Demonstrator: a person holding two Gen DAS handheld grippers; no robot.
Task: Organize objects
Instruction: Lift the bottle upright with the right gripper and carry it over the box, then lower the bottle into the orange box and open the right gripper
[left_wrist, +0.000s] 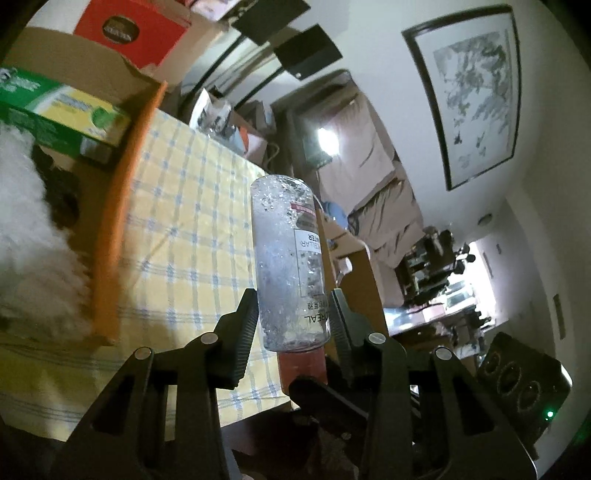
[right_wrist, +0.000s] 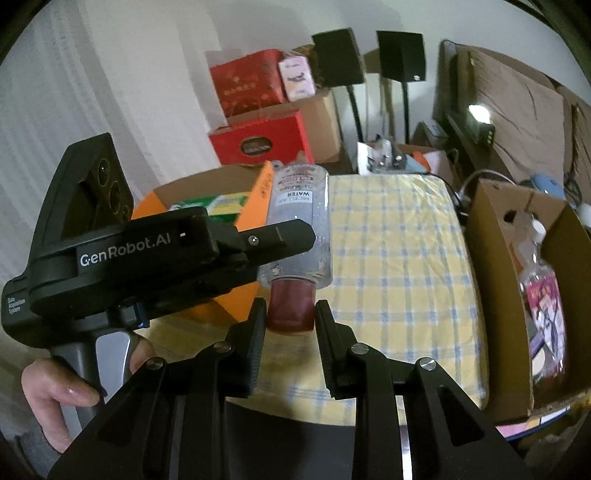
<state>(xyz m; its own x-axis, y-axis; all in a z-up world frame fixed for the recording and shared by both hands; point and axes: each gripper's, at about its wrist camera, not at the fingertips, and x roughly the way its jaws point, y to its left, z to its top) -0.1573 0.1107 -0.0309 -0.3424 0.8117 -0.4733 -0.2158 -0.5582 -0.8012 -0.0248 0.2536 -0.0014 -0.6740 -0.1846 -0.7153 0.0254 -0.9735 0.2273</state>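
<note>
Bottle (left_wrist: 291, 258) hangs cap-down, clamped in left gripper (left_wrist: 295, 314) jaws.

Counts: 1 micellar water btl (right_wrist: 300, 221), 2 grippers, left (left_wrist: 294, 314) & right (right_wrist: 290, 325), 2 red boxes (right_wrist: 264, 142), 2 black speakers (right_wrist: 338, 57), 1 framed pic (left_wrist: 476, 92).
</note>
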